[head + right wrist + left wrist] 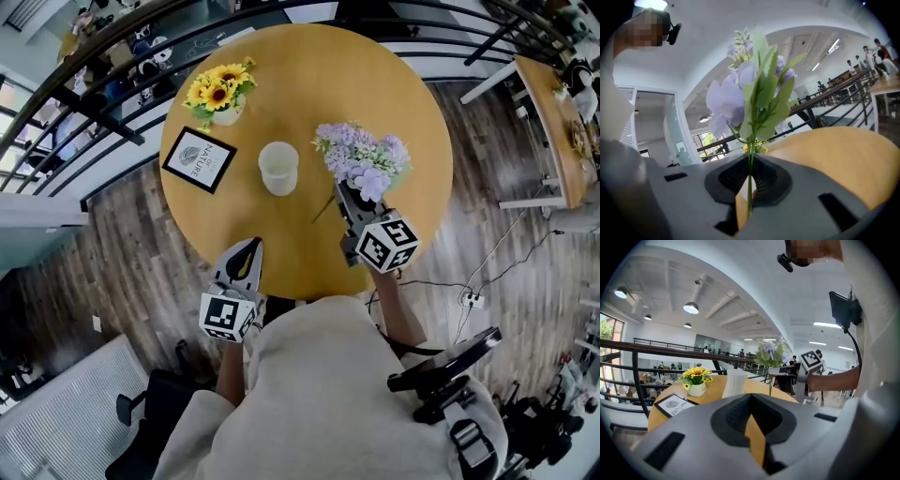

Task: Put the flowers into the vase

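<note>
A bunch of purple artificial flowers (364, 157) stands up from my right gripper (344, 194), which is shut on its thin green stem (750, 187) and held above the right half of the round wooden table (375, 75). The blooms (740, 93) fill the right gripper view. The white vase (278, 167) stands upright at the table's middle, to the left of the flowers and apart from them. My left gripper (246, 255) hovers at the table's near edge, shut, with nothing in it. In the left gripper view the vase (733, 383) is ahead, and the flowers (769, 353) to its right.
A small white pot of yellow sunflowers (220, 92) sits at the far left of the table. A black-framed card (198, 159) lies in front of it, left of the vase. A dark railing (112, 56) runs behind the table, and another table (553, 122) stands at the right.
</note>
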A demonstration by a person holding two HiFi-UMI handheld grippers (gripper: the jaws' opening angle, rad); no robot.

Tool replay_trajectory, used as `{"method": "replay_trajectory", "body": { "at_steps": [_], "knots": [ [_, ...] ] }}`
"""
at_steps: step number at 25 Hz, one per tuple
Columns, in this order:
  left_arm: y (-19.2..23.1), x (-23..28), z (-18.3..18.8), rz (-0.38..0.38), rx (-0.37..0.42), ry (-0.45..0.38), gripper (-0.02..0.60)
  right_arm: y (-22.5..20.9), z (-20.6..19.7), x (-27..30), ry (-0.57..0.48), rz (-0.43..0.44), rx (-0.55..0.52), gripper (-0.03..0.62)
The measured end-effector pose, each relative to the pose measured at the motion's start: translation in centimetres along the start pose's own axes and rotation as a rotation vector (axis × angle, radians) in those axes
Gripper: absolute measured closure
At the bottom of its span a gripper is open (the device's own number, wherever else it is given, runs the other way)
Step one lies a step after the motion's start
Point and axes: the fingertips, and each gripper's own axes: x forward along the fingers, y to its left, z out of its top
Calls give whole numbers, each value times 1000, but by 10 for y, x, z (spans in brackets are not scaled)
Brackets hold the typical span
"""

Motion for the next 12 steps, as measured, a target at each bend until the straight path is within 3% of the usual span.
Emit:
{"method": "replay_trajectory", "body": {
  "at_steps": [8, 12],
  "knots": [
    [7, -19, 1, 48, -7, -34, 574, 63, 104, 6, -182, 150, -168, 575],
    [10, -26, 2, 78, -11, -44, 575, 96, 156, 8, -289, 244, -196, 575]
  ]
}}
